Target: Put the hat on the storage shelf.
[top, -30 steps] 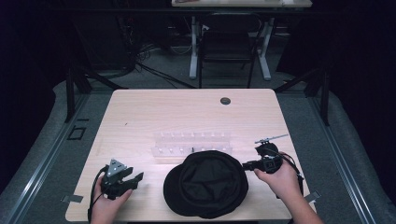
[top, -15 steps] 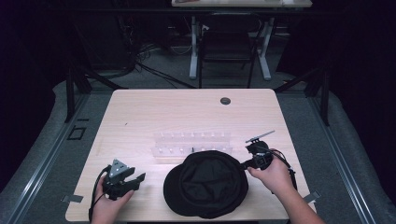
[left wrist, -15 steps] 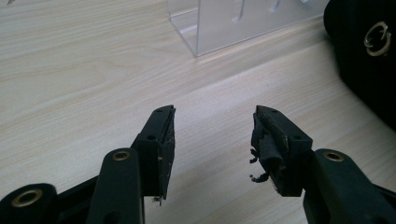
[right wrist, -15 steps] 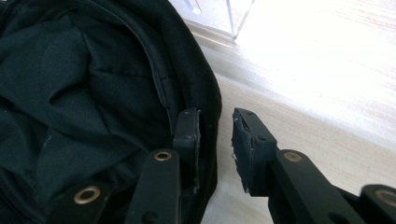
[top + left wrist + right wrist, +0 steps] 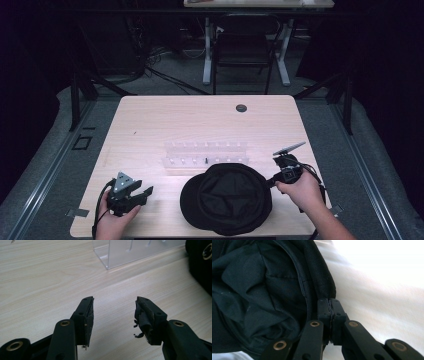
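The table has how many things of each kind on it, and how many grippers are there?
Black fabric hat: 1
Clear plastic rack: 1
Black two-jaw grippers, left and right: 2
Total: 4
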Tool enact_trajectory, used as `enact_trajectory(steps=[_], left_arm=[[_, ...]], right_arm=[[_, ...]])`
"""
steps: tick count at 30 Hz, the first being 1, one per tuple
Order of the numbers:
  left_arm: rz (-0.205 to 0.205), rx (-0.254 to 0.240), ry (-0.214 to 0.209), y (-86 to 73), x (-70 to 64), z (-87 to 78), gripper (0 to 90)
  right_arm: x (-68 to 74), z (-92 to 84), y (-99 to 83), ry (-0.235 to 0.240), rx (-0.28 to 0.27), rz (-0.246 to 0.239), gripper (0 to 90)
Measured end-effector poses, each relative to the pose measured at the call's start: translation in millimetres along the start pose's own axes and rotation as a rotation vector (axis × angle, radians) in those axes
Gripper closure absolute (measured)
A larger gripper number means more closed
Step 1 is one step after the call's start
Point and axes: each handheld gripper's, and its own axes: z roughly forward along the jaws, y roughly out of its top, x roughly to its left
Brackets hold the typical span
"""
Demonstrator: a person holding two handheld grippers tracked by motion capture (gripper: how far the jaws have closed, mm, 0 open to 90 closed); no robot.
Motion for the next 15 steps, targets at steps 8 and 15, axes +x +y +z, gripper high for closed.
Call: enact_trajectory(steps=[8,15], left_arm=[[0.002,0.009,-0.004,0.8,-0.2,2.9,49.1],[0.003,0.010,-0.003,-0.1,-0.5,2.1,49.0]], right_arm=[[-12.0,-6.5,-14.2,-0.015,0.047,0.116,88.3],[-13.0,-3.9,-14.7,-0.026,0.124,0.107,85.4]])
